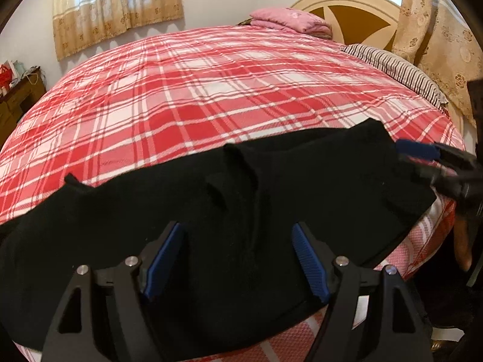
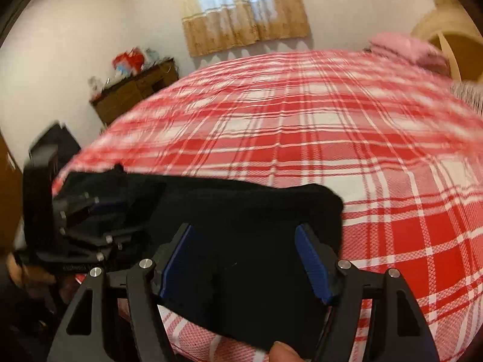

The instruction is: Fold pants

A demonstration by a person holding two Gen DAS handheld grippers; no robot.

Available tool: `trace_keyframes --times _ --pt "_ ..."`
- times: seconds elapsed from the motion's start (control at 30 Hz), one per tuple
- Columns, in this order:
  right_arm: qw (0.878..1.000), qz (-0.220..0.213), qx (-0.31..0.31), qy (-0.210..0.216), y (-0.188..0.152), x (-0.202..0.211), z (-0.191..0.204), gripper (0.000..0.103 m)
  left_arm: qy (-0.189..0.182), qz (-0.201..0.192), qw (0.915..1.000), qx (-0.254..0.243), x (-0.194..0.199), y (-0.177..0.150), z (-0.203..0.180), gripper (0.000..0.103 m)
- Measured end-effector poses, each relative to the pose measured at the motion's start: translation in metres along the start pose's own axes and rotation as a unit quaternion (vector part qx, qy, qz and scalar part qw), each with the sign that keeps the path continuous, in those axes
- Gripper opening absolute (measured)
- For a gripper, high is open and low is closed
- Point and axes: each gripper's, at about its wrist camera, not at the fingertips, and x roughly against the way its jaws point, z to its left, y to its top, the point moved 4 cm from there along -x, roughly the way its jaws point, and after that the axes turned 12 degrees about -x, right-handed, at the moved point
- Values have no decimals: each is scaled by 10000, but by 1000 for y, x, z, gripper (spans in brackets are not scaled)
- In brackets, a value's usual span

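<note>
Black pants (image 1: pixel 211 211) lie spread along the near edge of a bed with a red and white plaid cover (image 1: pixel 211 90). My left gripper (image 1: pixel 238 256) is open just above the pants, its blue pads wide apart. My right gripper (image 2: pixel 244 259) is open over the right end of the pants (image 2: pixel 241 211). The right gripper also shows at the right edge of the left wrist view (image 1: pixel 434 157). The left gripper shows at the left of the right wrist view (image 2: pixel 90 220).
A folded pink blanket (image 1: pixel 289 21) and a striped pillow (image 1: pixel 398 69) lie by the cream headboard (image 1: pixel 347 3). A wooden cabinet (image 2: pixel 135 90) with clutter stands by the far wall. Curtains (image 1: pixel 117 9) hang behind the bed. A fingertip (image 2: pixel 283 351) shows at the bottom.
</note>
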Motion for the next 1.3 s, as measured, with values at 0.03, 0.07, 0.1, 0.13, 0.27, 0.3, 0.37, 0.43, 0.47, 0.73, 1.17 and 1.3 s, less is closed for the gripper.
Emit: trace_keyframes --times 0.03,0.07,0.1,0.13,0.27,0.3,0.37,0.43,0.47,0.73,1.17,1.3 --pt "9996 195 142 -136 -7 -10 3 71 0 0 10000 25 1 -2 1 78" --pt "9989 318 234 -266 -13 -18 4 71 -5 -3 10000 45 2 -3 2 78" --pt "9981 260 380 -409 -17 -20 7 71 -8 -5 10000 64 3 -4 4 78" --pt "9973 208 498 -508 -18 -19 10 71 -4 -8 10000 81 4 -6 5 78" --pt "9994 127 236 -232 -13 -8 19 71 -12 -22 9998 218 9 -12 16 79" --pt "9995 143 212 -190 -13 -9 23 71 -17 -32 9997 245 11 -13 19 80" --pt "9992 140 326 -192 -15 -12 35 71 18 -36 9997 249 16 -18 28 80" --pt "9989 177 419 -133 -16 -18 49 71 208 -17 9995 218 23 -25 40 81" --pt "9987 222 452 -62 -17 -22 57 71 356 1 9991 225 28 -30 51 81" --pt "9932 430 637 869 -29 -31 114 71 1291 21 9884 802 70 -72 144 87" --pt "9801 1020 1267 1138 -68 -43 148 71 2406 53 9509 1944 109 -147 276 92" --pt "9801 1251 1010 1164 -68 -51 142 71 2088 -25 9539 2157 100 -157 283 92"
